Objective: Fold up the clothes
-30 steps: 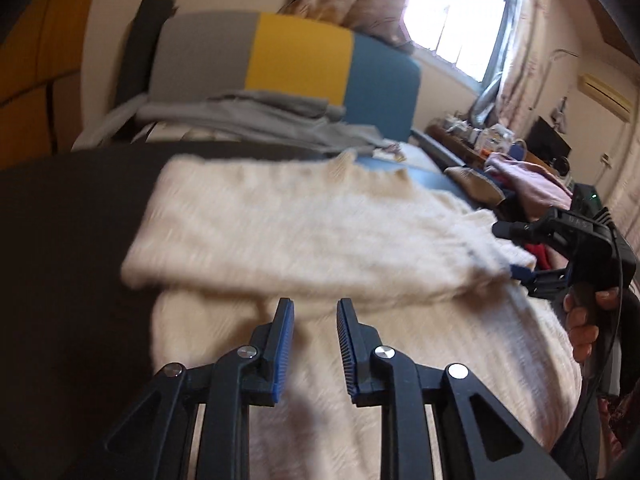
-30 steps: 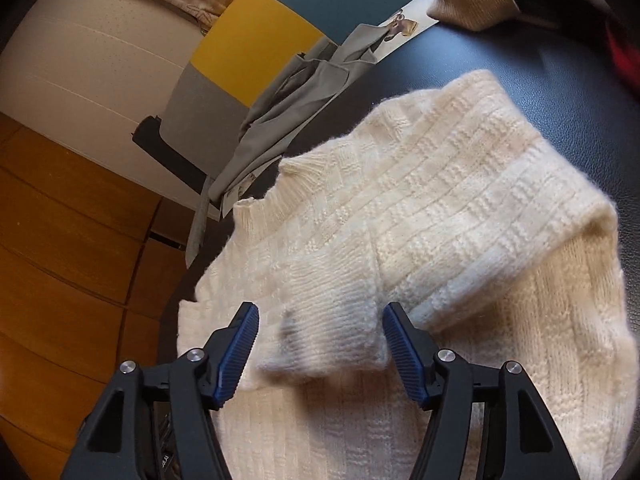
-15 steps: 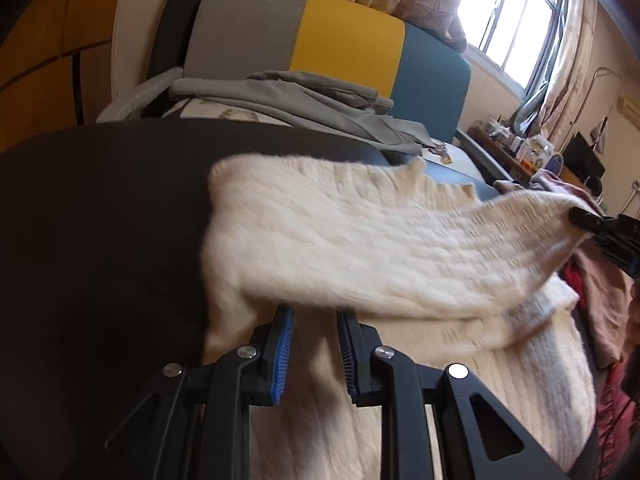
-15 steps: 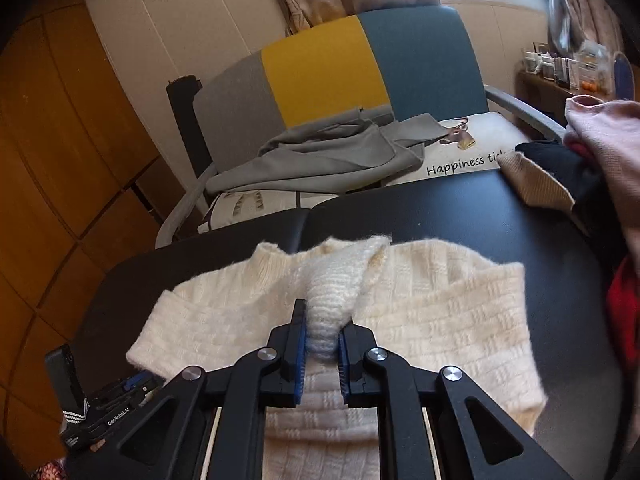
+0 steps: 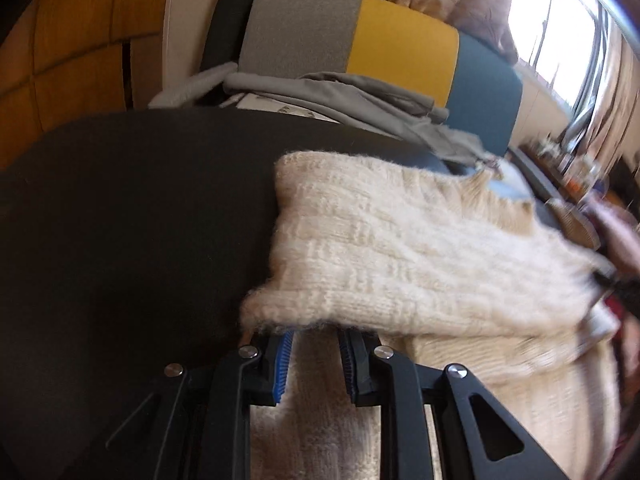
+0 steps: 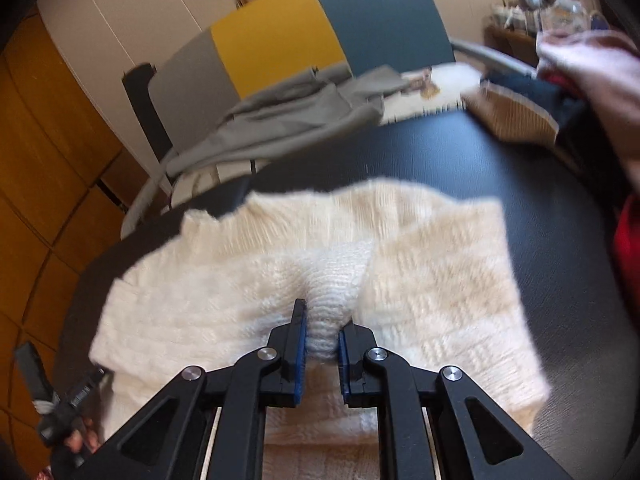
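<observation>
A cream knit sweater lies on the black table. My right gripper is shut on the sleeve cuff and holds it up off the sweater's body. In the left wrist view that gripper is a blur at the right edge, with the sleeve stretched across to it. My left gripper sits low at the sweater's left side. Its jaws stand a little apart and their tips are tucked under the sleeve's folded edge. It also shows at the lower left of the right wrist view, held by a hand.
A chair with a grey, yellow and blue back stands behind the table, a grey garment draped over it. More clothes are piled at the table's far right. Wooden panels line the left wall.
My right gripper went from open around the cuff to shut on it, then lifted and drew the sleeve across. My left gripper slid up to the sleeve's fold, its gap unchanged.
</observation>
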A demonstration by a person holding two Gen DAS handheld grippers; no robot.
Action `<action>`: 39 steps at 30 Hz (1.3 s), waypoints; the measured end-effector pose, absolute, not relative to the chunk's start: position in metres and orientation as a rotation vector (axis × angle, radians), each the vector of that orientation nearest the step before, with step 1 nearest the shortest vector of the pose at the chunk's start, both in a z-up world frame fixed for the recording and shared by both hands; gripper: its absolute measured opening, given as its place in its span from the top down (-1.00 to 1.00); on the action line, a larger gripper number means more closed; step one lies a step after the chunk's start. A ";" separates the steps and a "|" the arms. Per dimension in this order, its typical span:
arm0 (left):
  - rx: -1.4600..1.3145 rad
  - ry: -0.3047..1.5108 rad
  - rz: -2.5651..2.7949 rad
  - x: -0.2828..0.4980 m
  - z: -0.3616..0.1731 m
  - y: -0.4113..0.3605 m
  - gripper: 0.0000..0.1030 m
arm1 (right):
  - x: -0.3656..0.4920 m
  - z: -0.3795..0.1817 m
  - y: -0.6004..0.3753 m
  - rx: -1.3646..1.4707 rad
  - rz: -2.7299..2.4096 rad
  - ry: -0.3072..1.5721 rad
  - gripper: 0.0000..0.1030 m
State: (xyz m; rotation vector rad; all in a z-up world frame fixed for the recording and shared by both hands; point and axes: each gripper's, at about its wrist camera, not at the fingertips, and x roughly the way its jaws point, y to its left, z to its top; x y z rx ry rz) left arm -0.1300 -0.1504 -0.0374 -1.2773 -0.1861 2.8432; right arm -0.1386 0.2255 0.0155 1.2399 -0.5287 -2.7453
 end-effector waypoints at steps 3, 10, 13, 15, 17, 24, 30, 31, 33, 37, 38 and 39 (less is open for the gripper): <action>-1.294 -0.056 2.883 -0.130 -0.038 -0.137 0.59 | -0.143 0.012 0.226 1.285 -2.797 -0.467 0.74; -1.305 0.036 2.911 -0.128 -0.038 -0.127 0.59 | -0.134 0.000 0.226 1.314 -2.884 -0.358 0.37; -1.304 0.042 2.914 -0.125 -0.038 -0.127 0.59 | -0.118 0.023 0.223 1.178 -3.005 -0.350 0.37; -1.306 0.052 2.917 -0.127 -0.038 -0.127 0.59 | -0.110 0.038 0.213 1.078 -3.023 -0.303 0.37; -1.307 0.054 2.917 -0.128 -0.038 -0.126 0.59 | -0.110 0.040 0.189 1.056 -2.950 -0.183 0.37; -1.311 -0.009 2.894 -0.127 -0.037 -0.133 0.59 | -0.123 -0.016 0.166 1.247 -2.860 -0.085 0.37; -1.285 -0.123 2.893 -0.106 -0.026 -0.150 0.59 | -0.125 -0.017 0.167 1.236 -2.874 -0.080 0.34; -1.266 -0.142 2.920 -0.098 -0.021 -0.157 0.59 | -0.125 -0.018 0.168 1.232 -2.874 -0.086 0.34; -1.222 -0.165 2.967 -0.083 -0.011 -0.168 0.59 | -0.125 -0.018 0.168 1.227 -2.876 -0.088 0.32; -1.146 -0.049 2.988 -0.082 0.012 -0.160 0.59 | -0.126 -0.018 0.167 1.220 -2.880 -0.084 0.31; -1.127 0.011 2.980 -0.087 0.017 -0.150 0.59 | -0.126 -0.019 0.167 1.219 -2.881 -0.083 0.31; -1.108 0.080 2.969 -0.094 0.021 -0.138 0.59 | -0.126 -0.019 0.167 1.217 -2.881 -0.082 0.31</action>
